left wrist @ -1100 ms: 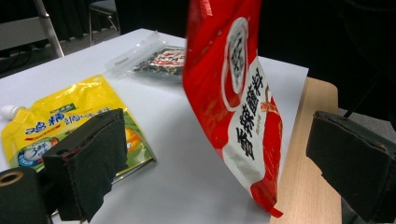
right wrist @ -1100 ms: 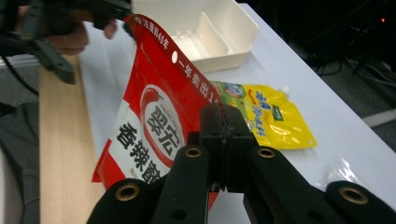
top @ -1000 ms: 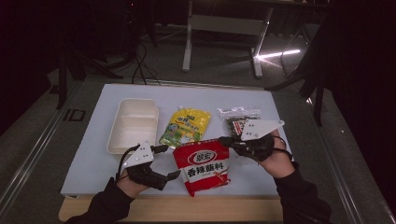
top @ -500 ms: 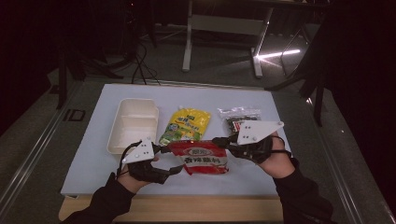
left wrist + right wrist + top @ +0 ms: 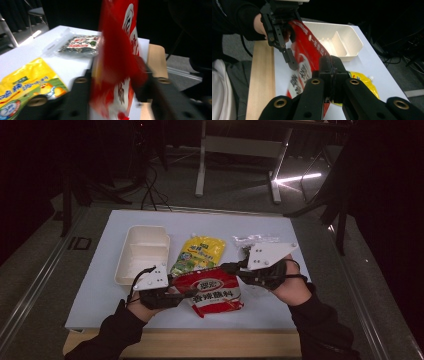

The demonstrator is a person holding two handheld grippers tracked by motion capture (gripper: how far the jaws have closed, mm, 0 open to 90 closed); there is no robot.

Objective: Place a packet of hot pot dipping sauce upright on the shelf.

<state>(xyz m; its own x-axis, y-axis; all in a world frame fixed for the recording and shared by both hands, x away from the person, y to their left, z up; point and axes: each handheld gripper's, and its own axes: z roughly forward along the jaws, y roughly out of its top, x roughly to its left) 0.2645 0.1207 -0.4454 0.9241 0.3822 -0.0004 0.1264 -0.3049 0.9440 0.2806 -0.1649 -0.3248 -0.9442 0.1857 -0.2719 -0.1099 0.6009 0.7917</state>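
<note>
A red snack packet (image 5: 215, 292) with white lettering hangs just above the table's front edge between my two grippers. My right gripper (image 5: 227, 268) is shut on its upper right corner; in the right gripper view the jaws (image 5: 331, 65) pinch the red packet (image 5: 307, 50). My left gripper (image 5: 187, 292) sits at the packet's left edge. Its jaws have just been closing, and in the left gripper view the red packet (image 5: 117, 50) stands upright and blurred between them, pressed from both sides. Across the packet, the left gripper (image 5: 288, 53) shows in the right gripper view.
A yellow sauce pouch (image 5: 199, 254) lies flat behind the red packet. Left of it stands a white two-compartment tray (image 5: 131, 270). A clear bag of dark seaweed (image 5: 250, 240) lies at the back right. The wooden table edge (image 5: 200, 347) runs along the front.
The left jaws have closed in on the red packet's left edge. The right gripper has risen a little with its corner, so the packet is lifted and tilted instead of lying flat.
</note>
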